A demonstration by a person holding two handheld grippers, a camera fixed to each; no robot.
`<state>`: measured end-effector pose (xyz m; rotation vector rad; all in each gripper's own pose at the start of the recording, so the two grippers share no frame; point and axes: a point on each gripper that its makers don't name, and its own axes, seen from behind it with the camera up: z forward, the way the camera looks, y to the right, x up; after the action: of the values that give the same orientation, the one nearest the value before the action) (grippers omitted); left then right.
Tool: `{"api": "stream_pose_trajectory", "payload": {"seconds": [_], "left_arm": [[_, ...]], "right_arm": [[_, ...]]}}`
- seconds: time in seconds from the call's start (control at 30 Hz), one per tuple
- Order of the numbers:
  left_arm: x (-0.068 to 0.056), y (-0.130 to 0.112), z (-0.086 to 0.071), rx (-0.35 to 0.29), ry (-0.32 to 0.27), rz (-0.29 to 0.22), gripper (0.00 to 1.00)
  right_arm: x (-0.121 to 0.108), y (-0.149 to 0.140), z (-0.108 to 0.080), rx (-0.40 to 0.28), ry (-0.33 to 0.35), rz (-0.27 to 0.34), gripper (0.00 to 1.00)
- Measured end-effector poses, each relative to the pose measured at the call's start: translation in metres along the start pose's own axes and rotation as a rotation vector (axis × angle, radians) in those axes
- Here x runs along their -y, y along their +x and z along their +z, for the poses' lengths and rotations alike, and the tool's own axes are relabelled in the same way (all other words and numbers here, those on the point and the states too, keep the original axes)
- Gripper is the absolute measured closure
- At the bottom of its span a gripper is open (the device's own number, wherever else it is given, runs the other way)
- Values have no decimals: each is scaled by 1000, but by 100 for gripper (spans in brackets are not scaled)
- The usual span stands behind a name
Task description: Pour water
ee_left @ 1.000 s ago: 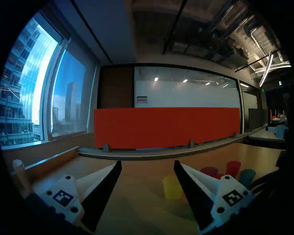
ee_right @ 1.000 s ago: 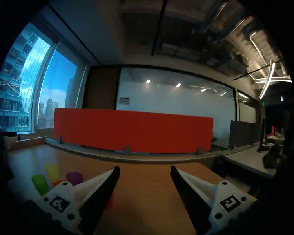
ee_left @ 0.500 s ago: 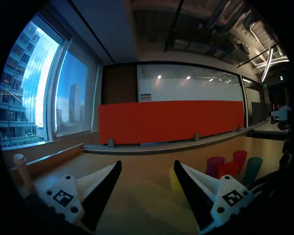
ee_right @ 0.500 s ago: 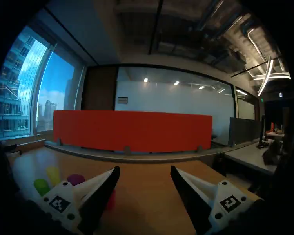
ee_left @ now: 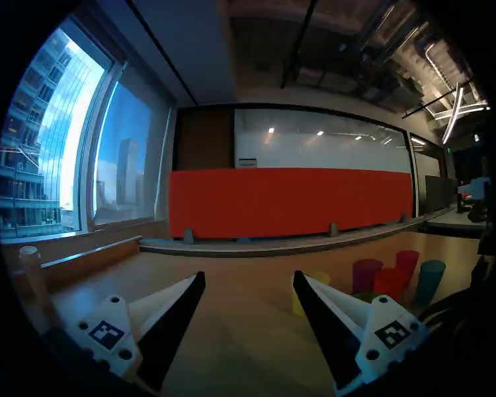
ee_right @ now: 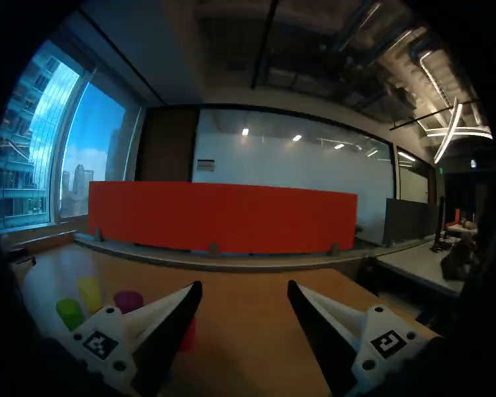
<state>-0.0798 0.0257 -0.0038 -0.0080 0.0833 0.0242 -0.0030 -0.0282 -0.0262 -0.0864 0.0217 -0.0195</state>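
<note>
Now left tool (ee_left: 248,291), right tool (ee_right: 245,294) spread wide, empty; cups (ee_left: 388,281) between them; bare desk (ee_left: 248,344) ahead.

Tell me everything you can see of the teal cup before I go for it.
The teal cup is a plain, tall, slightly tapered tumbler that looks like plastic. It stands upright on the wooden table at the right end of the cup cluster. The red cup stands close on its left; whether they touch cannot be told. Nothing grips it. Its inside is out of sight.

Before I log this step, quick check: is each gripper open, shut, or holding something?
White left gripper: open, holding nothing.
White right gripper: open, holding nothing.
</note>
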Motion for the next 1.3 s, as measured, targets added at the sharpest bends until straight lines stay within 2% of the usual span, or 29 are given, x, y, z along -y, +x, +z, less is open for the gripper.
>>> {"api": "stream_pose_trajectory", "payload": {"seconds": [0.4,1.3], "left_arm": [[4,-10,0,12,-1,-18,1],[2,-21,4,58,-3,-14,1]], "right_arm": [[10,4,3,-2,9,-18,0],[9,-1,1,4,14,-17,0]]}}
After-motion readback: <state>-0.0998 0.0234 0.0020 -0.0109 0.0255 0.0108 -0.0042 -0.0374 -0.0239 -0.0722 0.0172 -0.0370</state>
